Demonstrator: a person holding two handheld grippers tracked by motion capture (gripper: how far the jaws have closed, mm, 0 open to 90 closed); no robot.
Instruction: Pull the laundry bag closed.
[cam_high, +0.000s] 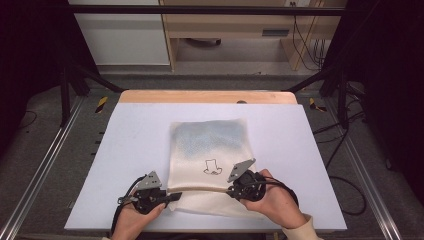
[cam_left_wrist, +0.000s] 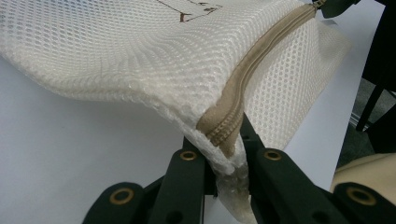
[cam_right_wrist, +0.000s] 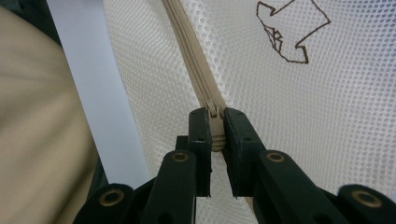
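Left tool (cam_left_wrist: 224, 161) clamps mesh bag (cam_high: 210, 145) corner; right tool (cam_right_wrist: 215, 135) pinches its zipper pull (cam_right_wrist: 214, 122)

Lab recording bay, black frame rails (cam_high: 210, 9), floor cables (cam_high: 345, 185), padded table (cam_high: 140, 150)

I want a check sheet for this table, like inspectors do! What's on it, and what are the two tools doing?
Surface: pale blue table top, wooden strip at its far edge.
Job's things: white mesh bag lying flat, small drawing on it; beige zipper along its near end.
Clutter: nothing seen.
Grippers: left tool shut on the bag's corner at the zipper end; right tool shut on the zipper pull.
Cables: black cable trails from the left tool.
Surroundings: metal frame rails, wooden furniture behind.
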